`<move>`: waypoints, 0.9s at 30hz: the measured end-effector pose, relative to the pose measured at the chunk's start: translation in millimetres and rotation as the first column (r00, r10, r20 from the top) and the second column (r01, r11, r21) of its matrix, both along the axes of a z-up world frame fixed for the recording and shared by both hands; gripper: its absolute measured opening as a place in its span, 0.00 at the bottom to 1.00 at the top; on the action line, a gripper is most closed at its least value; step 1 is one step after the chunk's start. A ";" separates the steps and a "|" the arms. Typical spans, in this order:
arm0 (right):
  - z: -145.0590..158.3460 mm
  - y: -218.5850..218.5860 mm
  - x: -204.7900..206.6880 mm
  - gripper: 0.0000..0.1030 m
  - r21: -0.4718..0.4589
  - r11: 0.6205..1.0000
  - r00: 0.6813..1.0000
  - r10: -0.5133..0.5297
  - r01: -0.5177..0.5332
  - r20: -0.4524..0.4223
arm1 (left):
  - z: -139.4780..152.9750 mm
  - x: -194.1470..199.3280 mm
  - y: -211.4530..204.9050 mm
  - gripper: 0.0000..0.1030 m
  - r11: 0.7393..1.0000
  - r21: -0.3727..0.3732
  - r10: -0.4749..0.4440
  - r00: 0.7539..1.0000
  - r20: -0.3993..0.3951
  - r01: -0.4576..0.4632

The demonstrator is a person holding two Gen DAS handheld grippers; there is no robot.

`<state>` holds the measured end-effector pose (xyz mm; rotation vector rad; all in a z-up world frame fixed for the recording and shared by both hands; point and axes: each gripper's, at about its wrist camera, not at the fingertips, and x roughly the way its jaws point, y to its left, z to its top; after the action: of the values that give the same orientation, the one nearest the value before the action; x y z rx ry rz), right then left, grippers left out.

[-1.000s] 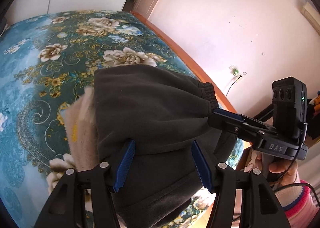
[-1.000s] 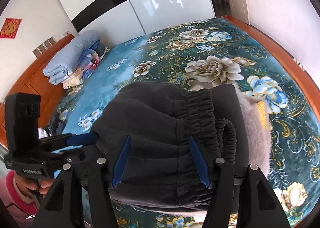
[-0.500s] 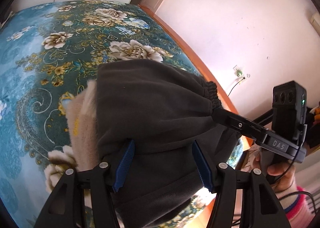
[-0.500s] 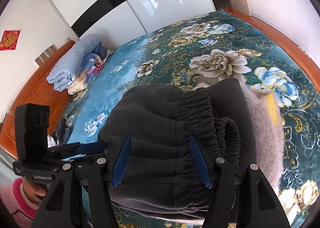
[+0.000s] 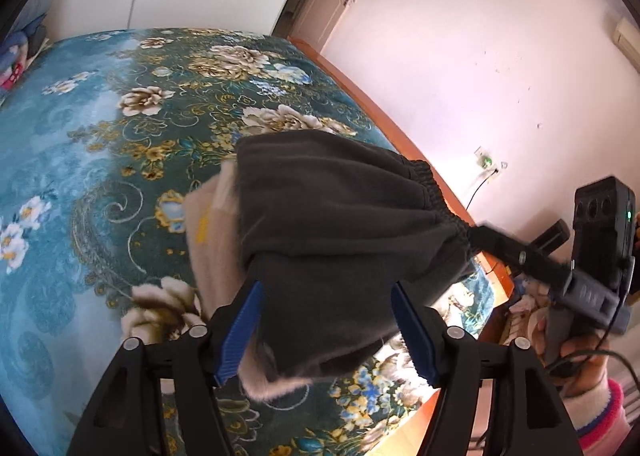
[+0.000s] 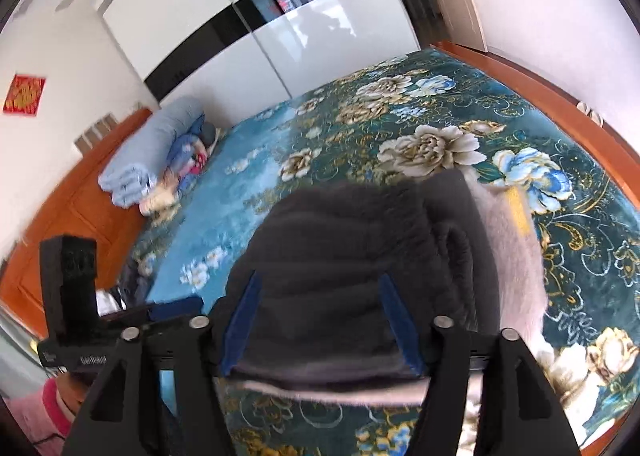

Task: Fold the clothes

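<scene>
**A:** So where's the fold at? The dark trousers (image 5: 340, 224) look done to me: a compact bundle, elastic waistband bunched on one side, sitting on top of a fluffy pale sweater (image 5: 212, 240) near the front edge of the bed (image 5: 100, 160).

**B:** Yeah, I'd say that one's basically finished. The sweater underneath looks folded too, going by the flat edge poking out below the trousers in the right wrist view. Can't tell if more clothes are waiting. There's a heap of rolled bedding (image 6: 144, 160) up by the headboard, but that's not obviously part of the job.

**A:** And the grippers? Holding or letting go?

**B:** Letting go, I think. The left gripper (image 5: 326, 330) has the bundle's near end between its blue pads, but the jaws have just been opening and there's a visible gap on the right pad's side, so it isn't clamping. Same for the right gripper (image 6: 320, 324): jaws just widened, cloth sits between them, pads standing off it. That frame's a bit blurry, so take it loosely.

**A:** Pose?

**B:** Both point down at a slant toward the bed from the near edge, one either side of the stack. You can see each one from the other's camera, held in a hand (image 5: 580, 352) with a pink striped cuff.

**A:** So what's left?

**B:** My guess: clear the stack without dragging it.
</scene>
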<state>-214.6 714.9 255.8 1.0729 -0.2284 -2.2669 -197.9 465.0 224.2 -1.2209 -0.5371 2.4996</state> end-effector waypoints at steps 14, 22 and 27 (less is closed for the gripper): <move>-35.7 -23.4 48.5 0.84 -0.169 0.984 0.991 0.075 -0.056 0.107 | -60.0 56.5 -5.5 0.85 0.987 -0.096 0.136 0.987 0.090 -0.128; -54.1 -16.1 59.0 0.84 -0.283 0.957 0.968 0.125 -0.060 0.219 | -89.1 65.4 -17.2 0.94 0.977 -0.105 0.200 0.972 0.126 -0.187; -68.7 -15.8 63.8 0.84 -0.318 0.947 0.955 0.134 -0.044 0.266 | -95.4 74.6 -22.4 1.00 0.962 -0.136 0.247 0.967 0.068 -0.237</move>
<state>-150.8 699.0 187.1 1.2076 -0.6193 -1.9085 -123.3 442.6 128.8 -1.3888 -0.5890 2.7316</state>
